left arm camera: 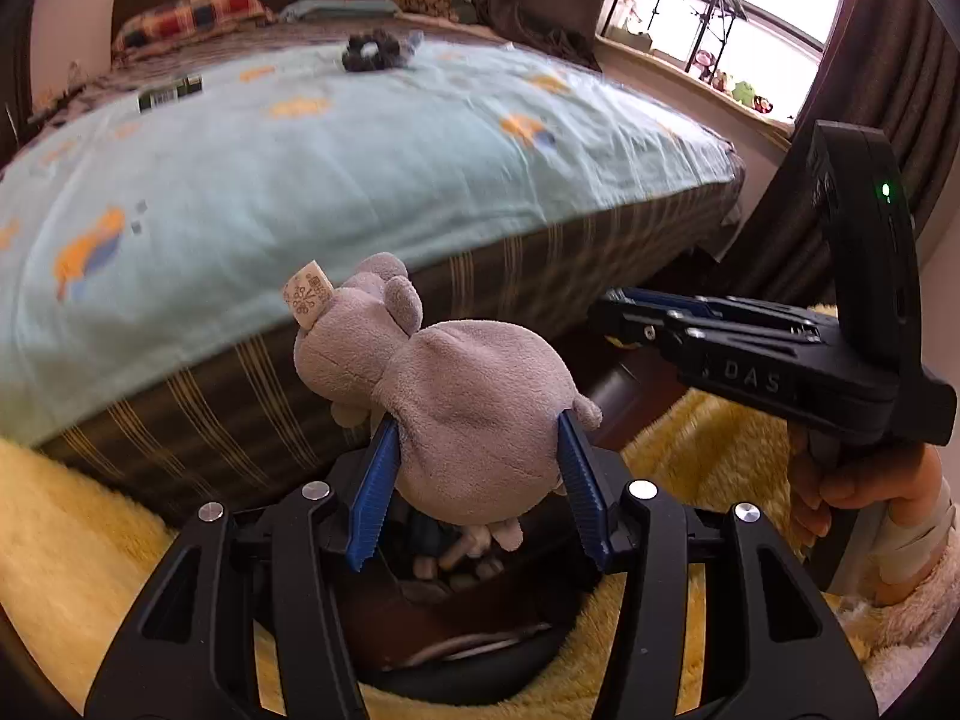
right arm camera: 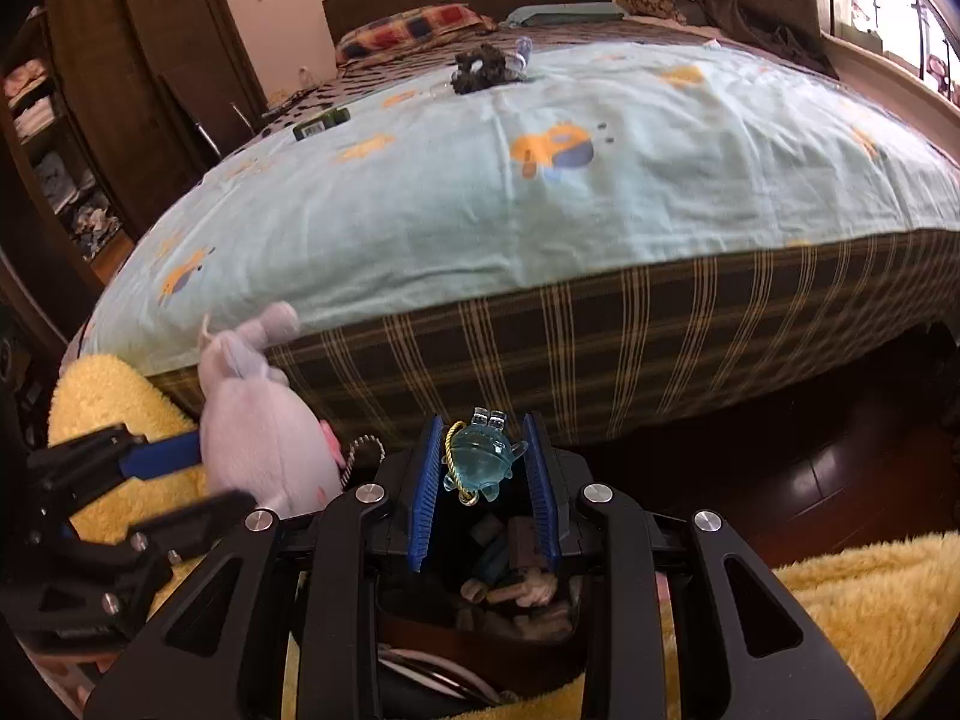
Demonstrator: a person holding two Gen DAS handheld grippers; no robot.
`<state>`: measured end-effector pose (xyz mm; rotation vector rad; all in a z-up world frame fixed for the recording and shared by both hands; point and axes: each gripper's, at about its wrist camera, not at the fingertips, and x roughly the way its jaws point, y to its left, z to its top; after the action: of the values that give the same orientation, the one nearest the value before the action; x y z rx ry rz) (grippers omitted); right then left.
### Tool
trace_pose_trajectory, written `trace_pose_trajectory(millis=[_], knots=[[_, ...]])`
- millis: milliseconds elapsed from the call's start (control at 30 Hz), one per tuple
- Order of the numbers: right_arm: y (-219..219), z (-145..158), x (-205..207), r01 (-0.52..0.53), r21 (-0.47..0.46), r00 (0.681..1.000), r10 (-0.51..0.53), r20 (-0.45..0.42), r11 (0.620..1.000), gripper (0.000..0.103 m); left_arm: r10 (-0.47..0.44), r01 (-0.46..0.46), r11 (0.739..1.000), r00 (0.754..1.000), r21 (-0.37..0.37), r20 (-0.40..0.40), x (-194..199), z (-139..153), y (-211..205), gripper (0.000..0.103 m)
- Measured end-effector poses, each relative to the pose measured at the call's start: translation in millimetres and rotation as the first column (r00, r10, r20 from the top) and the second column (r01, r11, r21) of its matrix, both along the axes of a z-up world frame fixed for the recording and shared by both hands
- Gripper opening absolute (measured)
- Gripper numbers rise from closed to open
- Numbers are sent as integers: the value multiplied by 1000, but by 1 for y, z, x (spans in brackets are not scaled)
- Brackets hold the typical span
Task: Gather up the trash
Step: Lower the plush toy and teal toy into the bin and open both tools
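My left gripper [left arm camera: 477,438] is shut on a grey plush animal [left arm camera: 468,402] with a paper tag, held above a dark bin [left arm camera: 480,630] that holds several small items. The plush also shows in the right wrist view [right arm camera: 264,438], with the left gripper's blue pads on it. My right gripper [right arm camera: 483,444] is shut on a clear teal toy figure [right arm camera: 480,459] with a gold cord, just above the same bin [right arm camera: 480,606]. The right gripper shows in the left wrist view [left arm camera: 612,315] to the right of the plush.
A bed with a light blue sheet [right arm camera: 540,180] and a plaid mattress side [right arm camera: 600,348] fills the view ahead. On it lie a dark fuzzy item [right arm camera: 483,69] and a green packet [right arm camera: 321,120]. Yellow fluffy rug [right arm camera: 840,600] lies underfoot. A wardrobe [right arm camera: 138,60] stands left.
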<state>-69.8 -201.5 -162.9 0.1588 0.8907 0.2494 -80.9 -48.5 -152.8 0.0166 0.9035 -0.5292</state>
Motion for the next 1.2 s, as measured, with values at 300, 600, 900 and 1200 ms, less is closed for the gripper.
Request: trace_pose_trajectory(millis=[300, 600, 900, 1200], knots=[[6, -37, 10, -2, 5, 994, 3, -105, 1000, 29, -16, 21, 999, 990, 35, -142, 25, -50, -7, 49], [14, -79, 24, -2, 13, 978, 5, -211, 1000, 29, 16, -8, 1000, 959, 29, -283, 43, -106, -6, 47], [23, -95, 28, 5, 25, 973, 1, -231, 1000, 30, 24, -20, 1000, 952, 16, -305, 51, -123, 3, 49], [14, -92, 33, 53, 4, 975, -50, -216, 999, 62, 55, -48, 998, 953, 32, -298, 50, -123, 7, 71]])
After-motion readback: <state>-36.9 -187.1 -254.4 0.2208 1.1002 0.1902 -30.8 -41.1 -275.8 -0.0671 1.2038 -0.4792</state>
